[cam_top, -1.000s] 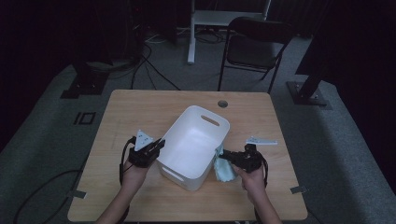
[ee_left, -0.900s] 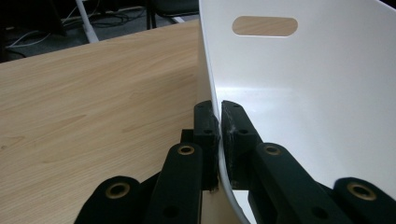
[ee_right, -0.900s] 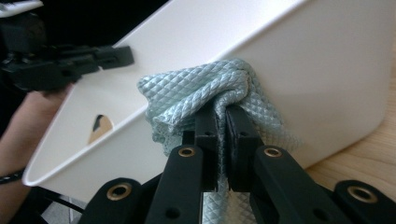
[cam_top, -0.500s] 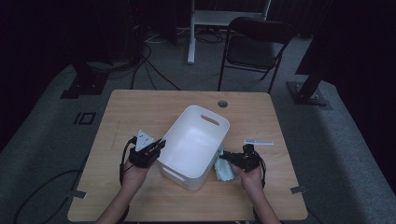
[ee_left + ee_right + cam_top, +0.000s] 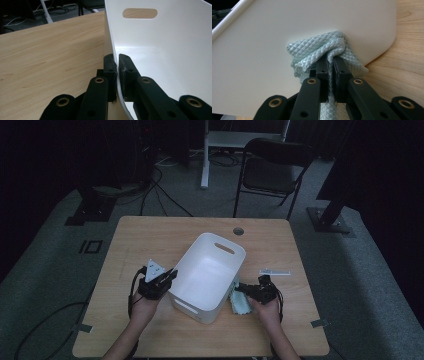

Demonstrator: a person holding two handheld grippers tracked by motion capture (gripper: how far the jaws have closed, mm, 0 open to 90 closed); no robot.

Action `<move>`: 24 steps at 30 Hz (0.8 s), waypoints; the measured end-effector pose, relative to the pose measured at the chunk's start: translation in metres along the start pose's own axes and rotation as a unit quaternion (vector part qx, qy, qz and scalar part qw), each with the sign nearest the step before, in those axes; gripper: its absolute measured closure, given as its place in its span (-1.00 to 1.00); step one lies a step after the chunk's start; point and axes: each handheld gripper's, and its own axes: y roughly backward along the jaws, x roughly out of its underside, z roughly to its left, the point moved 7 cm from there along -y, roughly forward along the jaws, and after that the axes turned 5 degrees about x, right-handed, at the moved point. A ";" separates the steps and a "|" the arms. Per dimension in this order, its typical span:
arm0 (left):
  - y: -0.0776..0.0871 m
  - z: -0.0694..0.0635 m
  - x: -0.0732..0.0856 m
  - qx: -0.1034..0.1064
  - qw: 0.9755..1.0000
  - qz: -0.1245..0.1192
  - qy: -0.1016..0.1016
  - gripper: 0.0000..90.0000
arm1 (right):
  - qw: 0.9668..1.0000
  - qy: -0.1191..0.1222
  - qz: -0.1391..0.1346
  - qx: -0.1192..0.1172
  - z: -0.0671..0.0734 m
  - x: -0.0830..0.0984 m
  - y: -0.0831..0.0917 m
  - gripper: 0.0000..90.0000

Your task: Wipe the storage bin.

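White plastic bin point(image 5: 207, 270) sits mid-table, its wall pinched by your left gripper point(image 5: 117, 65). Your right gripper point(image 5: 330, 65), low beside it, clamps the pale-green quilted cloth point(image 5: 324, 47) against its side.

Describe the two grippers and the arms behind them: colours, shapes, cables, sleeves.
Both grippers are black. The left gripper and right gripper each have two flat, blocky jaws on linked arms with brass-coloured rivets. In the high view the left gripper carries a grey three-cornered plate on top, and a dark cable loops back from it. The forearms look bare, with no sleeves seen.
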 end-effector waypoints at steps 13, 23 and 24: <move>0.000 0.000 0.000 -0.004 1.000 0.002 0.002 0.90 | 0.999 -0.014 0.036 0.026 -0.018 0.015 -0.018 0.89; -0.001 0.000 0.000 -0.004 1.000 0.002 0.005 0.89 | 1.000 -0.012 0.025 -0.002 -0.003 0.011 -0.007 0.89; -0.001 0.000 0.000 -0.004 1.000 0.002 0.005 0.89 | 1.000 -0.005 0.022 -0.004 0.001 0.010 -0.005 0.89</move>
